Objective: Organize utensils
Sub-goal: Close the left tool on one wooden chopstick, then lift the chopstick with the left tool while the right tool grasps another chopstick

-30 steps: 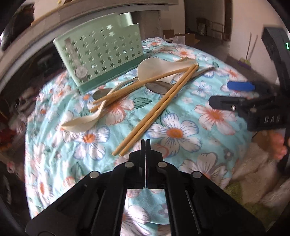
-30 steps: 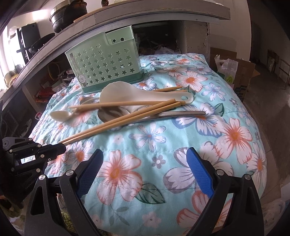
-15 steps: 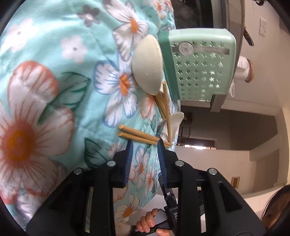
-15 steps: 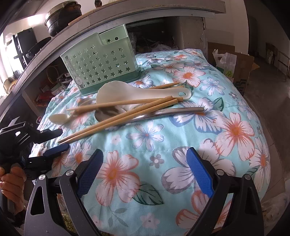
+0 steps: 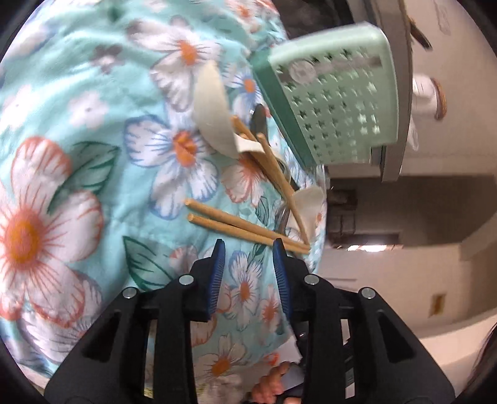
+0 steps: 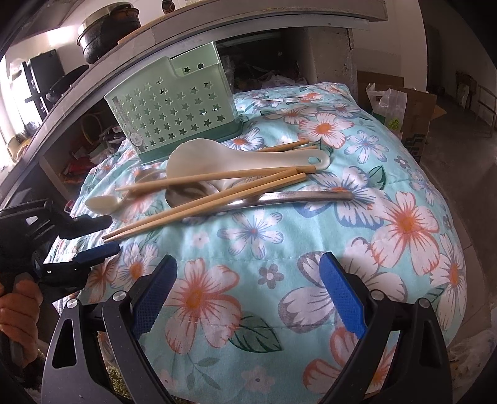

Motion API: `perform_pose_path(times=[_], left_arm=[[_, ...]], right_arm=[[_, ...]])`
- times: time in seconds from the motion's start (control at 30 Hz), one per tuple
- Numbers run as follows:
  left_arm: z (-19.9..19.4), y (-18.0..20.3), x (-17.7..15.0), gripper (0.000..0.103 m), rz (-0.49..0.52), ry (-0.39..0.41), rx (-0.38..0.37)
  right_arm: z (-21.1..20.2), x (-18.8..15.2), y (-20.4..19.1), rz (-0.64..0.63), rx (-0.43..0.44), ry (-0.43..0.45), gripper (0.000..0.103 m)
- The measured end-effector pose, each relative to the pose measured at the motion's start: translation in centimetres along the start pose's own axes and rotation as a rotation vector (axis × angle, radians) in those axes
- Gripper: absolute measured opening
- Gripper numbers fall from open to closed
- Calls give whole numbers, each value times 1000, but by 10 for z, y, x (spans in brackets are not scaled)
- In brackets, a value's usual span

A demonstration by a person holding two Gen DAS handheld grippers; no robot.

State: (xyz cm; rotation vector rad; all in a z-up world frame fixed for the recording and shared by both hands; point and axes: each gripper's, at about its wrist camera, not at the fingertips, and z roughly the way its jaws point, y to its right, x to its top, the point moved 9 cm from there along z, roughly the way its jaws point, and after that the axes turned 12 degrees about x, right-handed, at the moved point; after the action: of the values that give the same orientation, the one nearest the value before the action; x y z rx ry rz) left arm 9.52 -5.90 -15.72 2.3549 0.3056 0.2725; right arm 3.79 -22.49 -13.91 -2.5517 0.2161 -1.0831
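**Utensils lying heaped on a flowered quilt beside a green holder**

A turquoise flowered quilt (image 6: pixel 310 242) is covering the whole work surface. Behind it a grey shelf unit (image 6: pixel 217 28) is carrying a dark pot (image 6: pixel 108 28), and a cardboard box (image 6: pixel 413 112) is standing off to the right. The green star-punched holder (image 6: pixel 174 115) is sitting upright at the quilt's far edge; its inside cannot be seen. Just in front of it the utensils are lying crossed in one pile: a white rice paddle (image 6: pixel 236 158), a metal spoon (image 6: pixel 279 197) underneath, wooden chopsticks (image 6: pixel 211 202) slanting over both, and a small white spoon (image 6: pixel 102 203) at the left end.

The right hand-held gripper (image 6: pixel 248 295) is hanging wide open over bare quilt. The left hand-held gripper (image 5: pixel 248 264), rolled sideways, is opening its jaws near the chopstick tips with nothing between them.
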Motion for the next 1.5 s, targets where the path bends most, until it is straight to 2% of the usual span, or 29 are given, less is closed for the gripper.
perform_pose_path(times=[0.07,0.13,0.2,0.33,0.4,0.47,0.6,0.73,0.87,1.0,1.2,1.37,1.5], left_arm=[[3,21,-8,30,257,42,142],[3,45,-19,30,562,140,298],[6,66,-35,30,829,214,400],[17,94,-59,29,1286,366,569],[28,101,-68,29,1477,424,645],[39,98,-75,29,1622,458,701],[58,97,-77,28,1838,511,812],[72,99,-77,21,1950,516,852],[80,100,-72,9,1986,505,861],[85,104,-66,6,1978,509,846],[70,99,-83,5,1996,560,819],[48,98,-86,5,1933,573,797],[32,99,-80,5,1767,487,711]], right_arm=[[-3,2,3,-6,-10,8,91],[-5,5,9,-5,-24,18,91],[-9,8,17,10,-33,28,91],[-14,14,35,44,-53,52,91],[-16,16,41,54,-57,61,91],[-15,16,43,58,-56,63,91],[-13,15,44,52,-54,62,91],[-14,15,47,59,-48,66,90],[-16,15,50,73,-36,74,90],[-18,15,51,77,-30,81,90],[-21,16,53,91,-21,88,90],[-22,17,51,92,-18,91,90],[-24,17,47,98,-4,90,90]])
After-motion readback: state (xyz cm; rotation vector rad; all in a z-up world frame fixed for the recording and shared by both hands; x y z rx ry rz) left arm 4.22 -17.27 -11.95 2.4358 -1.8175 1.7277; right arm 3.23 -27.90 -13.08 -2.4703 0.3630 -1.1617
